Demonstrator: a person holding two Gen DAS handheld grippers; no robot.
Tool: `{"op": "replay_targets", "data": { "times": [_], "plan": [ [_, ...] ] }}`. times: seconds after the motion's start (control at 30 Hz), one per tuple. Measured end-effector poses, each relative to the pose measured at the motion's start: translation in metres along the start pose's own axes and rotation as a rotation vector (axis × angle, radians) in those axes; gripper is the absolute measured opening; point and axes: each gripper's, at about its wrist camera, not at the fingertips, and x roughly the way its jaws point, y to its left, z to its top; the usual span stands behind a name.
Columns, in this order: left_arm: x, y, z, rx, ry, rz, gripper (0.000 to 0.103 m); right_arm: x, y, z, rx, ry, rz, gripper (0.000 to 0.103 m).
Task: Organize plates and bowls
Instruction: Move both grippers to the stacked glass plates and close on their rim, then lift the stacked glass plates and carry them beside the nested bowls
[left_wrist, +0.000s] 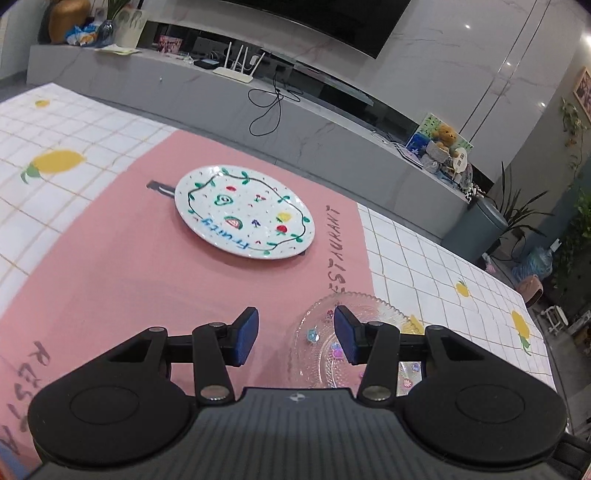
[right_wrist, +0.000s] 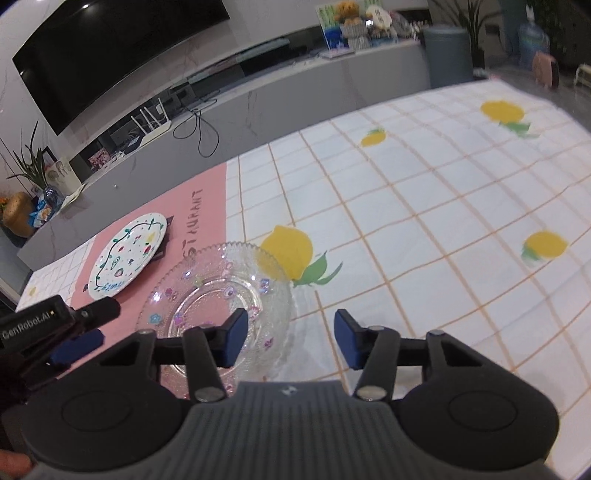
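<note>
Glass plate (right_wrist: 221, 291) is positioned near, straddling pink placemat (left_wrist: 110, 266) and tablecloth (right_wrist: 424, 221); painted plate (left_wrist: 244, 211) lies farther. Left gripper (left_wrist: 295, 338) and right gripper (right_wrist: 288, 339) are held wide, empty, presumably for grasping.

Left gripper (left_wrist: 295, 334): jaws apart, empty, above pink placemat (left_wrist: 110, 266)
Painted plate (left_wrist: 244, 211): far centre on placemat
Glass plate (left_wrist: 325, 339): near right, under right finger

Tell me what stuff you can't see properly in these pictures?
- Glass plate: in the left wrist view, its near half is hidden behind the left tongs.
- White painted plate: in the right wrist view, its blue writing is too small and blurred to read.
- Dark shape under that plate: mostly covered, unidentifiable.
</note>
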Motion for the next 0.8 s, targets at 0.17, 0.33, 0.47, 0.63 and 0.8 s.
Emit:
{"op": "replay_targets", "data": {
  "times": [0.17,0.33,0.47,0.63,0.8],
  "plan": [
    [0.013,0.005,-0.001,-0.025,0.019,-0.012,0.055,0.012,0.002,0.001,0.004,0.015,0.019,0.045],
    [0.024,0.007,-0.004,-0.046,0.063,-0.034,0.047,0.019,0.001,0.005,0.013,0.024,0.040,0.023],
    [0.026,0.006,-0.006,-0.029,0.070,-0.029,0.024,0.021,-0.003,0.006,0.038,0.026,0.049,0.014],
    [0.028,0.002,-0.007,-0.023,0.090,-0.034,0.013,0.022,-0.008,0.007,0.069,0.031,0.067,0.009],
    [0.022,0.001,-0.008,-0.041,0.087,-0.039,0.013,0.017,-0.009,0.007,0.067,0.035,0.066,0.008]
  ]
}}
